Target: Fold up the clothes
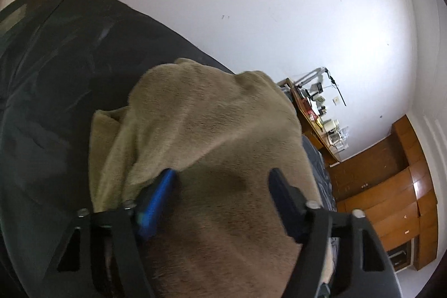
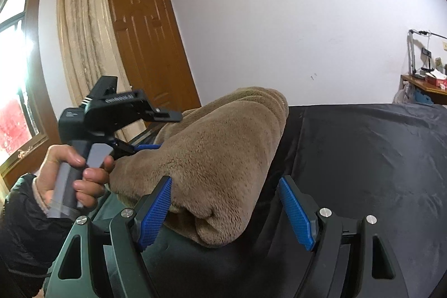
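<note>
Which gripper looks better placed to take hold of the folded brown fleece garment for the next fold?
Left, probably. The left gripper sits right over the folded brown fleece garment, pads open above the pile. The right gripper is open beside one corner, mostly over the black cover.
</note>
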`<state>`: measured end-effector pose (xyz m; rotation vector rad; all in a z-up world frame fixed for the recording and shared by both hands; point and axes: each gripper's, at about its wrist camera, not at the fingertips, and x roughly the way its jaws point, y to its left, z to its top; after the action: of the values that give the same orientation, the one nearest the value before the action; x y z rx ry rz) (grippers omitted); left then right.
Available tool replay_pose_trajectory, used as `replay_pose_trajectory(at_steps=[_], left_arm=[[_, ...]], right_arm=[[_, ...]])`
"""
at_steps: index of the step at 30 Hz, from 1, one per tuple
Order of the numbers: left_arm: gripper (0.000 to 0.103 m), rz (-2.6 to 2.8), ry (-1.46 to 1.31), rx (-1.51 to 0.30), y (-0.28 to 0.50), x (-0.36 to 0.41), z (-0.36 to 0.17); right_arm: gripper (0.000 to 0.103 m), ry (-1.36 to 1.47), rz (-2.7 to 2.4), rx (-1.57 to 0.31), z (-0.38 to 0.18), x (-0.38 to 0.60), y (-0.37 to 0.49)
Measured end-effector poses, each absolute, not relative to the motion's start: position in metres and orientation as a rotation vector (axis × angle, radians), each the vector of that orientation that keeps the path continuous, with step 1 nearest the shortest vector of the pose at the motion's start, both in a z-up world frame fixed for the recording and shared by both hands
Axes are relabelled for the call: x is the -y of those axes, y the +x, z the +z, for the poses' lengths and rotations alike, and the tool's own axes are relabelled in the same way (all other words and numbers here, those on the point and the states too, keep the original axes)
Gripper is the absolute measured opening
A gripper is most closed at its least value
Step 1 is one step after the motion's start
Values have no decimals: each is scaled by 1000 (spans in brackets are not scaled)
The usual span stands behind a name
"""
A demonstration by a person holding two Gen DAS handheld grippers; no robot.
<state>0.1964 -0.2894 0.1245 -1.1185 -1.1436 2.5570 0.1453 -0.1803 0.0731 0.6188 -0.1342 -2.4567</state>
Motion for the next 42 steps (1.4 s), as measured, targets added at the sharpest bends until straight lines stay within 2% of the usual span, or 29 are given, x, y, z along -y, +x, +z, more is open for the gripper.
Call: replay_pose_trajectory(at_steps=[3, 6, 12, 14, 20, 22, 24, 26, 27, 29, 34, 36, 42], left_arm=[[55, 2545, -1079, 1184, 204, 301, 112], [54, 2537, -1022, 1195, 214, 312, 106], [53, 2497, -969, 1225, 219, 327, 97], [53, 2502, -968, 1211, 220, 328, 97], [50, 2539, -980, 1145, 223, 326, 98], [42, 2547, -992, 1141, 225, 329, 98], [21, 2549, -1011, 1154, 227, 333, 93], [7, 2540, -1031, 1183, 228, 338, 87], [4, 2524, -1035, 1205, 228, 341, 84], [4, 2506, -1037, 1222, 229, 343, 81], [4, 2590, -1061, 1120, 227, 333, 88], [4, 2593, -1062, 1118, 228, 335, 88], [4, 2566, -1060, 1164, 233, 346, 88]], right_arm=[[80, 614, -2452, 114, 73, 181, 147], [81, 623, -2454, 74, 73, 181, 148], [81, 762, -2493, -271, 68, 206, 155], [81, 778, -2509, -319, 67, 214, 152], [81, 817, -2662, -277, 70, 217, 128], [81, 832, -2712, -248, 69, 209, 124], [81, 872, -2752, -207, 65, 196, 120], [81, 938, -2754, -115, 61, 181, 114], [81, 973, -2752, -66, 58, 173, 112], [81, 1028, -2741, 12, 54, 162, 106], [81, 1021, -2748, -81, 57, 171, 114], [81, 1032, -2704, -42, 58, 168, 118], [81, 811, -2681, -58, 93, 165, 157]])
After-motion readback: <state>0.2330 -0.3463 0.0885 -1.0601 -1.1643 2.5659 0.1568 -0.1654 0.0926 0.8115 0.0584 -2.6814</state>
